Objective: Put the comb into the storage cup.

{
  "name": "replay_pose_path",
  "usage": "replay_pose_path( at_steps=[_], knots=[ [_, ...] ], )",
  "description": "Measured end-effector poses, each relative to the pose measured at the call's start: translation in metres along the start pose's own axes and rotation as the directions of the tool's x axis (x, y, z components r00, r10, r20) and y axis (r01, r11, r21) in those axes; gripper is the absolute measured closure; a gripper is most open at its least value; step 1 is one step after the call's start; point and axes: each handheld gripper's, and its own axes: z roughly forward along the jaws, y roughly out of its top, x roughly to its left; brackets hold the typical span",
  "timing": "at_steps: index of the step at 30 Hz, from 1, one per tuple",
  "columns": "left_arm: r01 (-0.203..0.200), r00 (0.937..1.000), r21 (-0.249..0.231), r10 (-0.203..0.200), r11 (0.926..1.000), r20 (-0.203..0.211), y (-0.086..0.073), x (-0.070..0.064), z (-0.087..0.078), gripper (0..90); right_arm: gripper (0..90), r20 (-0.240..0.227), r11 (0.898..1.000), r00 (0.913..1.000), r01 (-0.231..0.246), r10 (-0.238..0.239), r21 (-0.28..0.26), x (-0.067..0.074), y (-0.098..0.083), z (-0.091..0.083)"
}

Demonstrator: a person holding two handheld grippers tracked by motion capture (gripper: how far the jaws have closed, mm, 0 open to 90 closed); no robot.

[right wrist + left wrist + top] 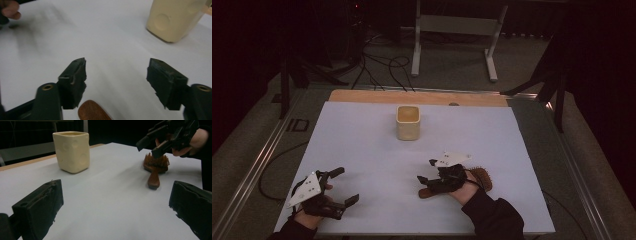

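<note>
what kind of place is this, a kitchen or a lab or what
Most likely a lab or recording studio, not a kitchen: a white-covered table in a dark room, loose cables on the floor, and a metal stand behind it.

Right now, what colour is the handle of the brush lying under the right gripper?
Reddish-brown wooden handle, clearest in the left gripper view.

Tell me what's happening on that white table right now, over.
Right tool open, jaws above the brown wooden hairbrush, not gripping. Left tool open, empty. Cream square ceramic cup stands apart at the table's far side, nothing blocking.
</note>
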Motion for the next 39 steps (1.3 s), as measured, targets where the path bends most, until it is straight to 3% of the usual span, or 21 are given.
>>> replay_pose_path(
  at_steps=[8, 23, 39],
  knots=[
    [-0.002, 1.0000, 0.001, 0.002, 1.0000, 0.001, 0.000, 0.000, 0.000, 0.1, 49.6, 0.007, 0.999, 1.0000, -0.005, 0.004, 0.046, 0.002, -0.004, 0.010],
    [-0.001, 1.0000, 0.007, 0.001, 1.0000, 0.005, 0.000, 0.000, 0.000, 0.1, 89.3, 0.037, 0.988, 0.9991, -0.025, 0.020, 0.155, 0.002, -0.008, 0.025],
    [0.001, 1.0000, 0.007, -0.001, 1.0000, 0.006, 0.000, 0.000, 0.001, 0.1, 90.0, 0.013, 0.965, 0.9999, 0.004, -0.007, 0.263, 0.009, -0.016, 0.038]
  ],
)
